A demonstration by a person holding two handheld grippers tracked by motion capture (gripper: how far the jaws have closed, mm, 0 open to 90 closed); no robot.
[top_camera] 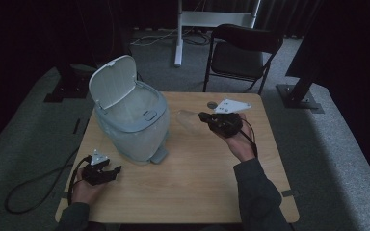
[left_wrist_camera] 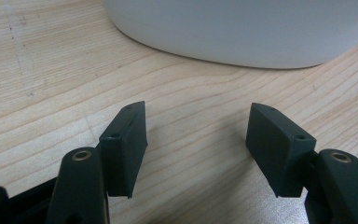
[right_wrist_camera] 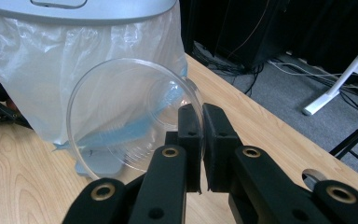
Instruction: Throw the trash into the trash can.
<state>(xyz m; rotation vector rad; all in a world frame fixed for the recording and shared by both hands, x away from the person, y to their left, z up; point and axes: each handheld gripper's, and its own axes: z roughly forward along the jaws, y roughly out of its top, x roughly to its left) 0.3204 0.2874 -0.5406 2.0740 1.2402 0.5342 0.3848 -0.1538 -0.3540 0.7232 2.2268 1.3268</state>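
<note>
Nearest the person, the left gripper (top_camera: 101,172) rests low over the tabletop (top_camera: 192,187) with its jaws released and nothing between them, just in front of the base of the lidded bin (top_camera: 135,120). A careless sweep forward from there could nudge the bin, which looks light and would likely slide.

Farther out, the right gripper (top_camera: 211,120) has its jaws clenched on the rim of a clear plastic cup (right_wrist_camera: 130,116), held off the wood beside the bin's bag-lined body. The grip is on a thin wall at one edge only, so I judge the cup could buckle or pivot and slip if swung quickly, and its far lip could catch the bag (right_wrist_camera: 51,70) or the bin's collar.

The bin's white lid (top_camera: 113,81) stands open, leaving the mouth reachable from above. Bare wood lies between the two hands. Beyond the far edge stands a folding chair (top_camera: 243,53).
</note>
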